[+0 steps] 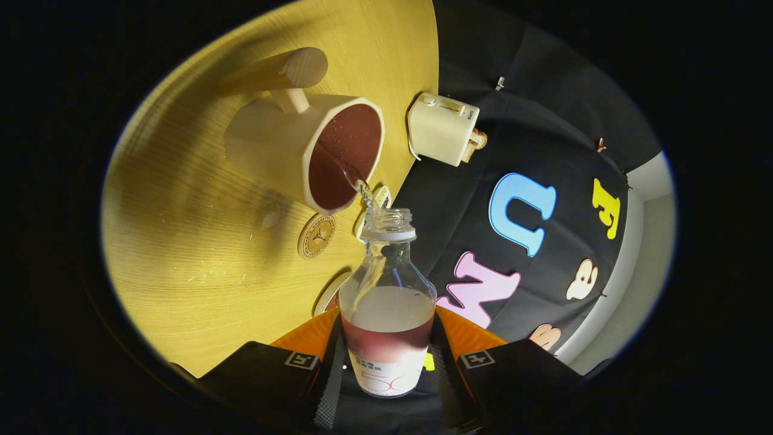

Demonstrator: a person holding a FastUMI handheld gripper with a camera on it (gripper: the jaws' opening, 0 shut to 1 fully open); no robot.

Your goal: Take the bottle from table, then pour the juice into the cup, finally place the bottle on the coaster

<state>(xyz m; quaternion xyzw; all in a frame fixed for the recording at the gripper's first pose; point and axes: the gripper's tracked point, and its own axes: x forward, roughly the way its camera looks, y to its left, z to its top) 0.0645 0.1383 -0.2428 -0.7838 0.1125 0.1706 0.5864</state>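
Observation:
My gripper [386,362] is shut on a clear bottle [387,302] with a white label, held between both fingers and tipped over. The bottle is open at the neck and a thin clear stream runs from its mouth into the cream cup [305,151] just beyond it. The cup has a dark red-brown inside and a wooden handle [284,71]. A small round wooden coaster [316,235] lies on the wooden table [199,241] beside the cup, between it and the fingers. A round white rim [329,296] peeks out behind the bottle's body.
A cream toaster [444,128] with bread in it stands at the table's edge beyond the cup. The black cloth wall [543,151] is behind the table. A small white object [380,196] lies near the bottle's mouth, partly hidden.

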